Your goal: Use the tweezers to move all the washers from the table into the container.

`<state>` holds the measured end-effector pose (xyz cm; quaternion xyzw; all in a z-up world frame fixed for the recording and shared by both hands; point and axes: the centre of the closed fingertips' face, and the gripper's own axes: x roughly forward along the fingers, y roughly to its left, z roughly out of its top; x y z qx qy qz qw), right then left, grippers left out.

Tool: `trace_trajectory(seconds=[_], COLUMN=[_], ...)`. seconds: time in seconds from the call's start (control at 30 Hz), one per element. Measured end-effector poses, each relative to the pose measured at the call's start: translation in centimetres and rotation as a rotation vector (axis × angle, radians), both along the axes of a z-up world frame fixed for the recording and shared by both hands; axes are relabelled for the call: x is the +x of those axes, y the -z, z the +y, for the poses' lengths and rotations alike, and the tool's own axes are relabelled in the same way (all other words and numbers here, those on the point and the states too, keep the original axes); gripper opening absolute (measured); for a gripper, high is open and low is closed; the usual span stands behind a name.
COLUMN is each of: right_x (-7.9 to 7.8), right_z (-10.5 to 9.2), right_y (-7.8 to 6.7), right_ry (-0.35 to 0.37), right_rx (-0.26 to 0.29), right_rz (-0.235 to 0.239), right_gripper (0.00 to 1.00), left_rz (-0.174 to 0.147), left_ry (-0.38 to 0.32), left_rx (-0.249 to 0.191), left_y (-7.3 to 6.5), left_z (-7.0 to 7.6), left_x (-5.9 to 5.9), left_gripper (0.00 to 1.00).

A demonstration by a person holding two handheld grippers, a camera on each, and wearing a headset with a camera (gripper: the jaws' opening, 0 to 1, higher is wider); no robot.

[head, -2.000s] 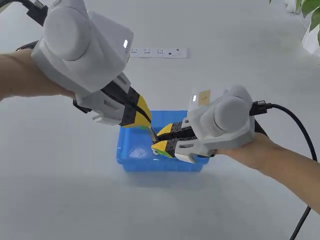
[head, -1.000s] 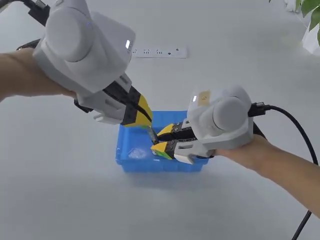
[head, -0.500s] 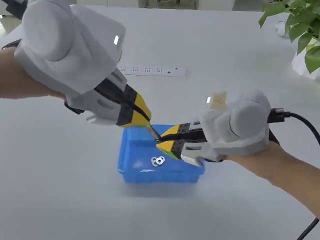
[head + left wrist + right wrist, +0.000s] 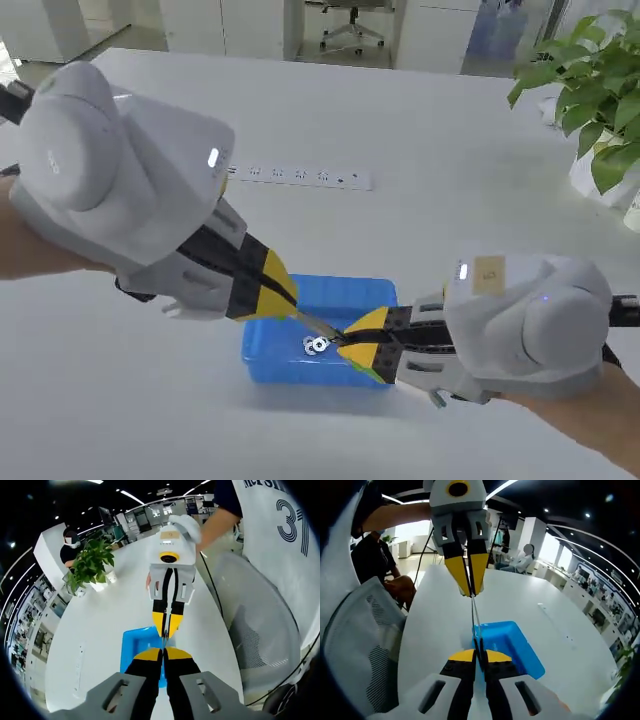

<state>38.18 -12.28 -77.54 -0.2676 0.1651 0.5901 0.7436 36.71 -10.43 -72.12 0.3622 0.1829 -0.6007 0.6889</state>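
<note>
A blue container sits on the white table, with a small cluster of silver washers on its floor. Thin metal tweezers span the gap between my two grippers above the container's near right part. My left gripper comes in from the left and is shut on one end of them. My right gripper faces it from the right, shut on the other end. In the right gripper view the tweezers run from my own yellow jaws up to the left gripper, beside the container.
A white power strip lies on the table beyond the container. A potted plant stands at the far right edge. A mesh chair back and a person's torso are close on the near side.
The head camera has tilted up. Both grippers, earlier low inside the container, have risen with the tweezers and drifted to its near right side; washers now lie uncovered on its floor.
</note>
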Motion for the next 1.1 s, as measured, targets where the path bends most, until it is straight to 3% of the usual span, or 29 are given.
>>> trace_trajectory(seconds=[0.13, 0.17, 0.23, 0.3, 0.33, 0.4, 0.47, 0.5, 0.6, 0.7, 0.77, 0.9, 1.1], right_x=[-1.5, -1.9, -2.5, -3.0, -3.0, -2.9, -2.9, -2.9, -2.4, -1.7, -1.4, -1.1, -0.6], right_z=[-0.8, -1.0, -1.1, -1.2, -1.1, -1.2, -1.2, -1.5, -1.4, -1.9, -2.0, -2.0, -2.2], right_y=[0.9, 1.3, 1.8, 2.4, 2.5, 2.7, 3.2, 3.7, 4.3, 6.2, 7.0, 7.7, 9.4], right_ry=[-0.029, -0.039, -0.048, -0.059, -0.051, -0.032, -0.032, -0.030, -0.029, -0.031, -0.032, -0.048, -0.103], right_rx=[-0.050, -0.066, -0.079, -0.108, -0.103, -0.095, -0.108, -0.127, -0.116, -0.170, -0.177, -0.190, -0.239], right_rz=[0.004, 0.009, 0.021, 0.023, 0.029, 0.051, 0.055, 0.058, 0.070, 0.087, 0.099, 0.106, 0.114], right_gripper=[0.07, 0.06, 0.07, 0.06, 0.06, 0.06, 0.06, 0.06, 0.06, 0.06, 0.06, 0.06, 0.06], left_rz=[0.013, 0.025, 0.024, 0.036, 0.072, 0.061, 0.092, 0.090, 0.110, 0.127, 0.137, 0.137, 0.160], left_ry=[-0.003, -0.006, -0.002, -0.008, -0.003, -0.011, -0.019, -0.023, -0.041, -0.056, -0.069, -0.116, -0.133], left_rx=[-0.016, -0.009, 0.049, 0.047, 0.052, 0.067, 0.049, 0.044, 0.046, 0.054, 0.040, 0.034, 0.056], left_y=[1.5, 2.0, 3.4, 4.1, 4.7, 5.5, 6.2, 6.5, 7.5, 8.2, 8.4, 9.4, 11.3], left_z=[-0.3, -0.2, 0.2, 0.2, 0.3, 0.5, 0.3, 0.3, 0.5, 0.9, 1.0, 1.1, 0.9], left_x=[-1.4, -1.7, -2.2, -2.5, -3.2, -3.2, -3.4, -3.2, -2.8, -2.4, -2.0, -0.6, -0.1], left_gripper=[0.05, 0.05, 0.05, 0.04, 0.04, 0.04, 0.04, 0.04, 0.04, 0.04, 0.04, 0.04, 0.04])
